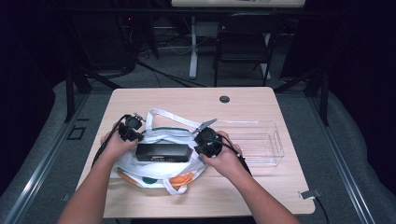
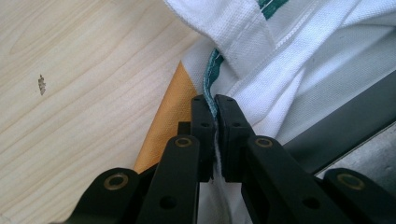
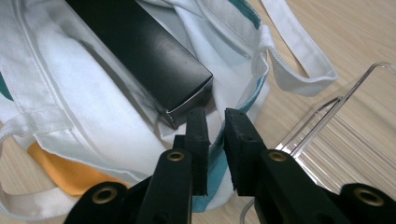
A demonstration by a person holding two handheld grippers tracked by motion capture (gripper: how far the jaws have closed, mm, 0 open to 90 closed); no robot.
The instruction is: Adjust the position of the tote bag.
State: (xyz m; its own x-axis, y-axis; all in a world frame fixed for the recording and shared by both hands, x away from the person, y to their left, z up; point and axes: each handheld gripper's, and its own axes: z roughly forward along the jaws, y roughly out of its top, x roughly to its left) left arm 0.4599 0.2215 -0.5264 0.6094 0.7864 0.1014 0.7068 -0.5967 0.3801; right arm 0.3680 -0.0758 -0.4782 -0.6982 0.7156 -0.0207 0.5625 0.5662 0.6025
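A white tote bag with teal trim and an orange patch lies on the wooden table. A long black box rests across the bag's mouth. My left gripper is at the bag's left side. In the left gripper view it is shut on the teal-edged rim of the bag. My right gripper is at the box's right end. Its jaws stand a little apart just short of the box's corner, with the bag's rim in the gap; no pad visibly presses.
A clear plastic bin lies on the table just right of the bag, close to my right gripper. The bag's loose handle trails toward the back. A round cable grommet sits at the far edge; a chair stands beyond.
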